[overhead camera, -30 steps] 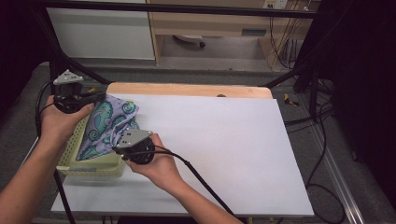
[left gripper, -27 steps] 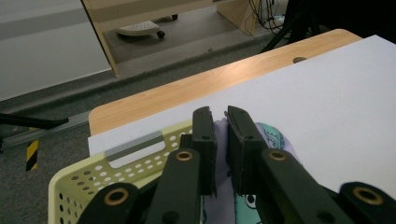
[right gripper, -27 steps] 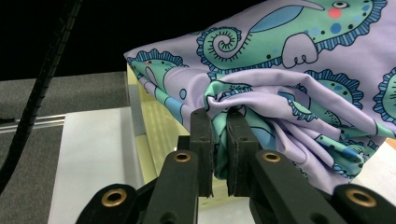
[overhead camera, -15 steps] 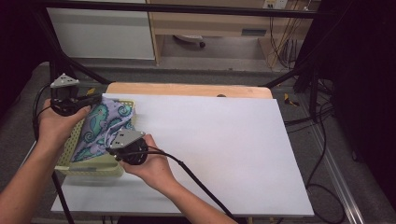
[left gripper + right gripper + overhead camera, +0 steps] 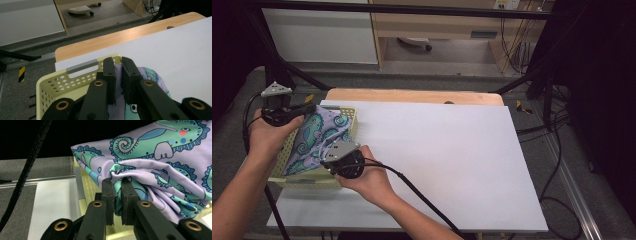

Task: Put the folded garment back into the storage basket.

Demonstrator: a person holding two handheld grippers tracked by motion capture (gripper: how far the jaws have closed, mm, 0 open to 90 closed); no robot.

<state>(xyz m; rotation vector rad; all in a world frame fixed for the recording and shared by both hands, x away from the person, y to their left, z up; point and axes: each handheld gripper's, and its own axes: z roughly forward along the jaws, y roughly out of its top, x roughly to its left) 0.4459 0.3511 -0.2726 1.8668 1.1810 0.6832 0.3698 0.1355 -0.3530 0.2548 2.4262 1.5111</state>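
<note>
Seahorse-print cloth (image 5: 319, 137) hangs over a yellow basket (image 5: 307, 177), pinched by both the left claw (image 5: 309, 107) and right claw (image 5: 332, 159). Next, likely lowering it inside.

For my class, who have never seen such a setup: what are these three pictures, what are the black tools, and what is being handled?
A person holds a two-jaw tool in each hand. The high view looks down on the white table. The other two pictures come from cameras riding on the tools, looking along their black jaws. The left gripper and right gripper each pinch a lilac seahorse-print cloth over a pale yellow basket at the table's left edge.
</note>
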